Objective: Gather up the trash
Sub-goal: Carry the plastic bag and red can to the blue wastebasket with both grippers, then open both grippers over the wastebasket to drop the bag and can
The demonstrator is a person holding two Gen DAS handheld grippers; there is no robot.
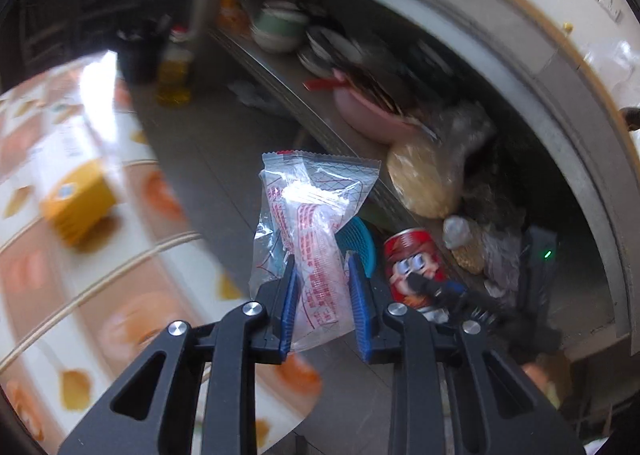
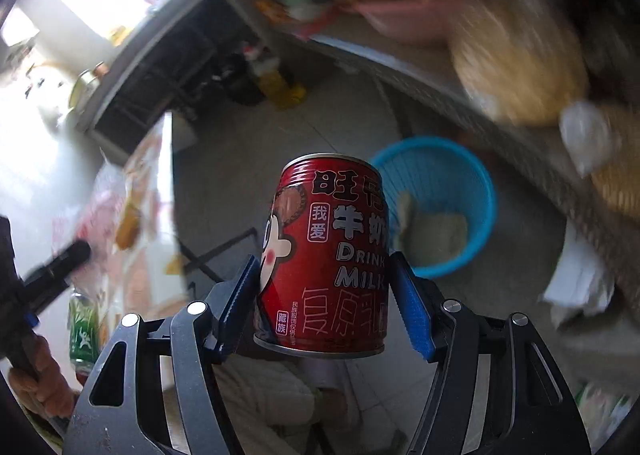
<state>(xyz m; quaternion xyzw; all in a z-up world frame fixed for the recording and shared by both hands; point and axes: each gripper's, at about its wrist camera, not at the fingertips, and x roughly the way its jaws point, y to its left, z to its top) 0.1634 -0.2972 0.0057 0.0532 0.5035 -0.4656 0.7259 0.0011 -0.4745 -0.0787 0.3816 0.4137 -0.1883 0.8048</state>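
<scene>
Both pieces of trash are picked up but not yet dropped: the left gripper (image 1: 322, 275) clamps a clear plastic wrapper (image 1: 316, 223), its length standing out along the fingers, and the right gripper (image 2: 324, 279) grips a red milk can (image 2: 326, 251), upright, just beside the blue waste basket (image 2: 452, 207) on the floor; a green can (image 2: 82, 329) remains on the table (image 1: 132, 287)

Two hand-held grippers, alike in build. Left hand-held gripper (image 1: 322, 291): matte black linkage arms with triangular cut-outs, round silver pivot screws (image 1: 254, 309) at the joints, ribbed blue pads (image 1: 357, 291) lining the fingers. Right hand-held gripper (image 2: 324, 295): same black frame, silver screws (image 2: 196, 308) and blue pads (image 2: 412, 307), ridged along the inner faces. Edges blurred toward the rims.
</scene>
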